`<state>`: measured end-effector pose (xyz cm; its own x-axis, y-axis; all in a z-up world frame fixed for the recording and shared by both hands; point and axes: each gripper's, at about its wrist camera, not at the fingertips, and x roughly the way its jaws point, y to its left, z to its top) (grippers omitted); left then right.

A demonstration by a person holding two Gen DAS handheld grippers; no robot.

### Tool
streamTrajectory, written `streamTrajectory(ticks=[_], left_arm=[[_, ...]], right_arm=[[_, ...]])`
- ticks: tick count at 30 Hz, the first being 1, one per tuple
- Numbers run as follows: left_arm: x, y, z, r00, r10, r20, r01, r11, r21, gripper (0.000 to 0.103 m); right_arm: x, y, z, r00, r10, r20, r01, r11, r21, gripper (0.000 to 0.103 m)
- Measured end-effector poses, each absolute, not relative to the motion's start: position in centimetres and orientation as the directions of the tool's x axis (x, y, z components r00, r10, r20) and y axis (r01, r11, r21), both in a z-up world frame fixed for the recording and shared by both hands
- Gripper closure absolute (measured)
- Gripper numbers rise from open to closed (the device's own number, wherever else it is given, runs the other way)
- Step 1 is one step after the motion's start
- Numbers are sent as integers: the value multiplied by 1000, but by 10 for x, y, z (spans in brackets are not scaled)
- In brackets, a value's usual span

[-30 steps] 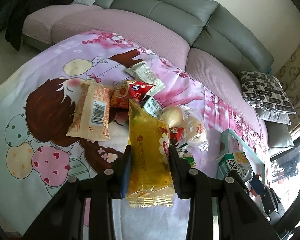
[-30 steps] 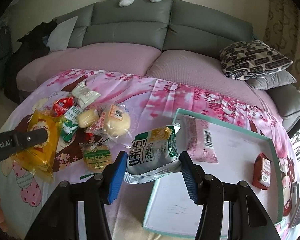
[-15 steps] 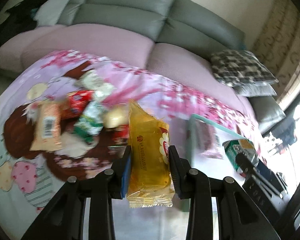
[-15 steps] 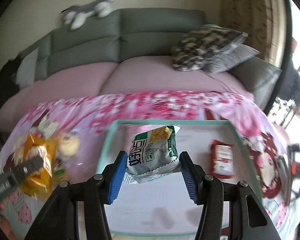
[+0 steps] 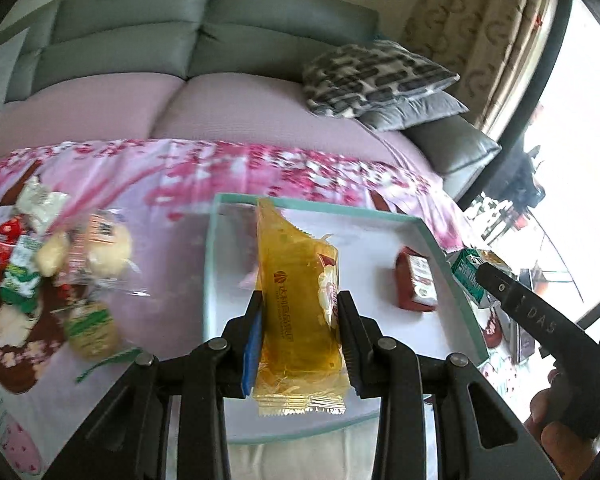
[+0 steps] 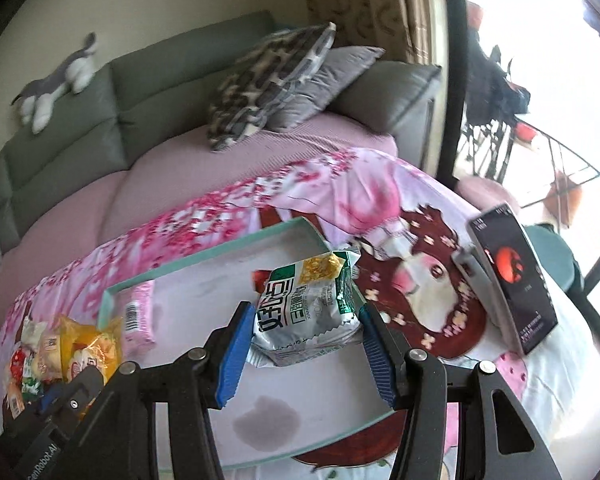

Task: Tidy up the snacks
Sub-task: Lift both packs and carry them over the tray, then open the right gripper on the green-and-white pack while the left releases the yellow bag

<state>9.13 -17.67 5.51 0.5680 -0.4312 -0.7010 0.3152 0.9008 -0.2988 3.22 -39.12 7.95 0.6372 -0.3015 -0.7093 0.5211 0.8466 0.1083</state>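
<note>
My left gripper [image 5: 300, 300] is shut on a yellow snack packet [image 5: 296, 316] and holds it above the teal-rimmed white tray [image 5: 380, 252]. My right gripper [image 6: 306, 312] is shut on a grey-green snack bag [image 6: 304, 304] above the same tray [image 6: 204, 258]. A red packet [image 5: 414, 284] lies in the tray; in the right wrist view it is mostly hidden behind the bag. A pink packet [image 6: 138, 316] lies at the tray's left end. The right gripper and its bag [image 5: 470, 276] show at the right of the left wrist view.
A pile of loose snacks [image 5: 56, 264] lies on the pink cartoon cloth left of the tray. A black box [image 6: 512, 276] stands right of the tray. A grey sofa [image 5: 180, 52] with patterned cushions [image 5: 372, 76] is behind. A wet stain [image 6: 266, 424] marks the tray's near part.
Both grippers swung right with their packets, from over the snack pile and tray edge to over the tray. Both stay shut on their packets.
</note>
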Motion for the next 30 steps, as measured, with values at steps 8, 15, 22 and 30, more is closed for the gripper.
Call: streamTrajectory(ticks=[8, 15, 22, 30], left_arm=[[100, -199, 33, 512, -439, -738, 331, 894, -302, 66], [108, -200, 17, 466, -444, -765, 314, 892, -326, 66], [113, -197, 8, 440, -434, -786, 286, 897, -336, 66], [117, -193, 0, 439, -383, -813, 248, 921, -300, 46]], right_arm=[[39, -395, 59, 580, -264, -771, 517, 850, 97, 46], [44, -394, 40, 519, -244, -819, 519, 851, 75, 46], [51, -390, 20, 443, -232, -866, 517, 855, 35, 45], [54, -387, 12, 404, -245, -881, 517, 856, -1, 44]])
